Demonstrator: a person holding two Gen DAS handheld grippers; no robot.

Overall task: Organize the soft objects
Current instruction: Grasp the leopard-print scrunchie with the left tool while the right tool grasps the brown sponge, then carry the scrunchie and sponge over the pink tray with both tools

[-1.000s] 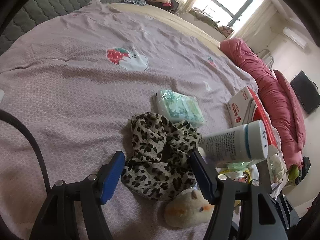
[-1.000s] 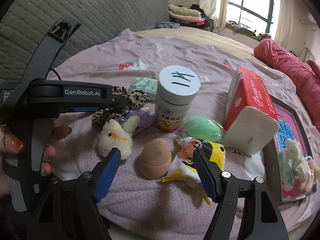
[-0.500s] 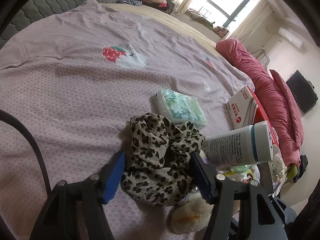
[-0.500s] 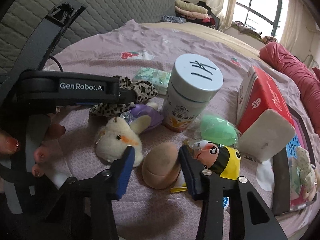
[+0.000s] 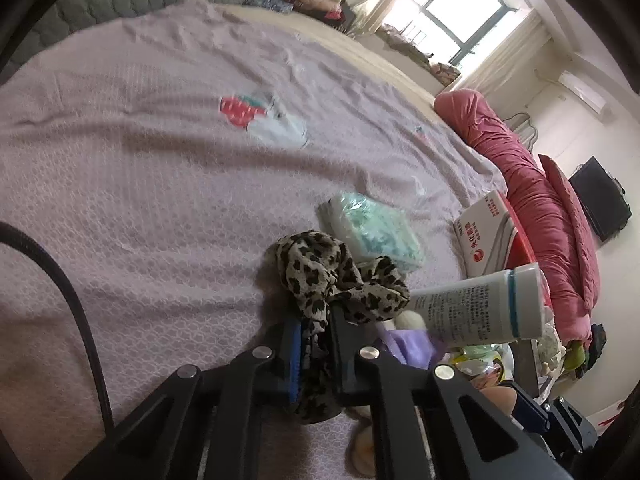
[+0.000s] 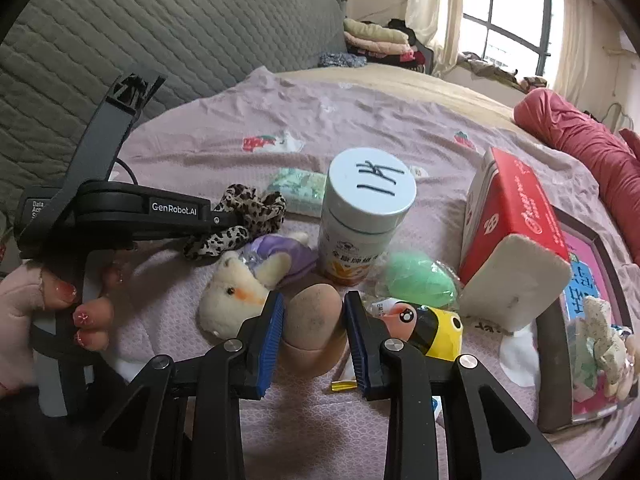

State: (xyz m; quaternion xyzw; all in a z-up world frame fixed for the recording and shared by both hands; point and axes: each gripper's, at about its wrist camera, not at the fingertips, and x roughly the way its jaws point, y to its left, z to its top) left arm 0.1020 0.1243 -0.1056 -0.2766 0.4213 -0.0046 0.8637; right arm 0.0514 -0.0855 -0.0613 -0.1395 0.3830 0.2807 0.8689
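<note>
A leopard-print scrunchie (image 5: pixel 320 264) lies on the pink bedspread (image 5: pixel 160 200). My left gripper (image 5: pixel 314 316) is closing, and its blue pads pinch the scrunchie's near fold. The right wrist view shows that gripper (image 6: pixel 224 220) from the side, gripping the scrunchie (image 6: pixel 252 208). A tan egg-shaped sponge (image 6: pixel 316 328) sits between the pads of my right gripper (image 6: pixel 314 300), whose jaws are closing and press on both its sides. A cream plush rabbit (image 6: pixel 234 300) lies just left of the sponge.
Around the sponge are a purple soft item (image 6: pixel 288 252), a white bottle (image 6: pixel 364 216), a green sponge (image 6: pixel 420 280), a yellow toy (image 6: pixel 428 328), a red tissue box (image 6: pixel 516 224) and a framed picture (image 6: pixel 584 280). A green tissue pack (image 5: pixel 372 232) lies behind the scrunchie. A hand (image 6: pixel 24 308) holds the left gripper.
Both grippers went from wide open to closed: the left onto the leopard scrunchie, the right onto the tan egg sponge. Neither hand shifted much.
</note>
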